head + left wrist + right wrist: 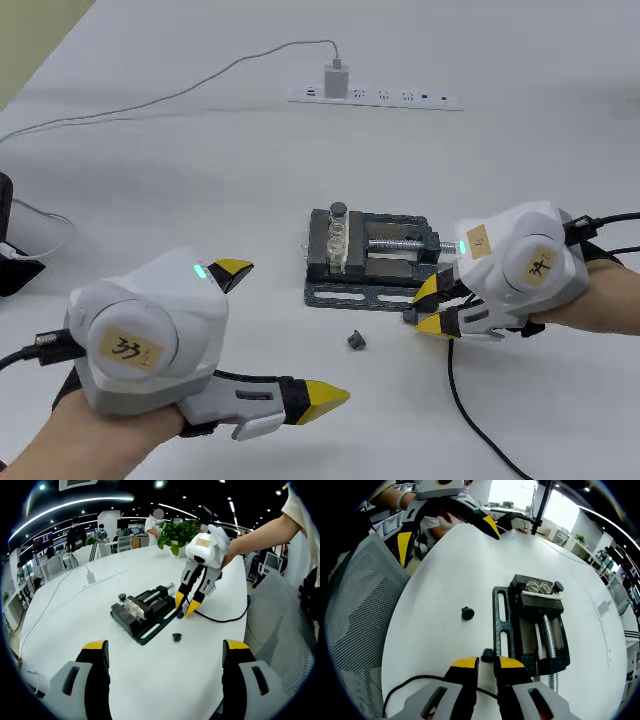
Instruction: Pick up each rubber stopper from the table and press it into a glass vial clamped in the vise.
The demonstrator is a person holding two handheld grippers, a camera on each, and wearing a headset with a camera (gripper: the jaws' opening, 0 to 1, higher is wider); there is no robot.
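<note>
the fingers [465,667] of the right gripper [431,308] are held a narrow gap apart, tips pointed down at the counter [200,180]. a small dark rubber stopper [487,654] is seen just at those tips, at the mouth of the gap, beside the base rail of the vise [370,262]; whether it is touched cannot be told. the fingers [95,652] of the left gripper [280,332] are spread wide with nothing between them, and are held above the counter's near edge, well apart from the vise.

a second rubber stopper [356,340] is seen lying loose on the counter, just off the near side of the vise base, between the two grippers.

the vise is set about mid-counter, its screw pointed toward the right gripper. a row of clear glass vials [338,240] is clamped upright in it; the vial [558,586] at the far end of the row is seen topped by a dark stopper, and the others are seen open.

a black cable [470,400] is trailed from the right gripper toward the near edge. near the far edge a white power strip [400,98] is laid, with a charger [335,78] plugged in.
</note>
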